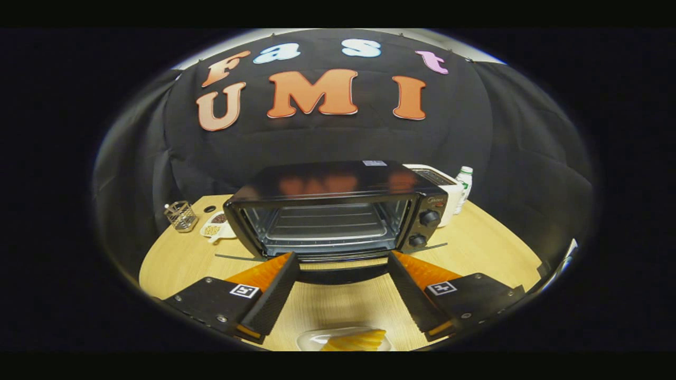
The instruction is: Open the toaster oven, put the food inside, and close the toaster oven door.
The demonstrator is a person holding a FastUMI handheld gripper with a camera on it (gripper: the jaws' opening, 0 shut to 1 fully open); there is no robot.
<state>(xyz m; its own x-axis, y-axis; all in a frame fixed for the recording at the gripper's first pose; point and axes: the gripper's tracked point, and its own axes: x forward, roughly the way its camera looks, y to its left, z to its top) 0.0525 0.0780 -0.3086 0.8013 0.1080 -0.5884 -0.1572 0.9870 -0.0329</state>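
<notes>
Nearest to us, right down between the bases of the two fingers, sits the yellow ridged food [355, 340] on a clear shallow dish [311, 338], resting on the round light-wood table [491, 248]. Both fingers of the gripper [343, 256] are spread wide apart, nothing held between them, tips reaching up to the front edge of the oven.

Just ahead of those fingertips stands the black toaster oven with a glossy top [338, 211], and its door [340, 273] is down, lying open and flat toward us between the tips. We can look straight into the cavity, where a metal wire rack [327, 224] spans the inside. Two round black knobs [429, 217] sit one above the other on the oven's right panel.

Beyond the oven on the far right, a white appliance [449, 192] peeks out, with a white bottle with a green cap [465, 184] just beside it. Over on the far left of the table, a small wire mesh cup [181, 215] stands near a white divided dish with bits of food in it [216, 227]. Thin dark strips [237, 257] lie on the wood either side of the oven.

Black draped cloth [528, 158] closes the booth in behind and around the table.
</notes>
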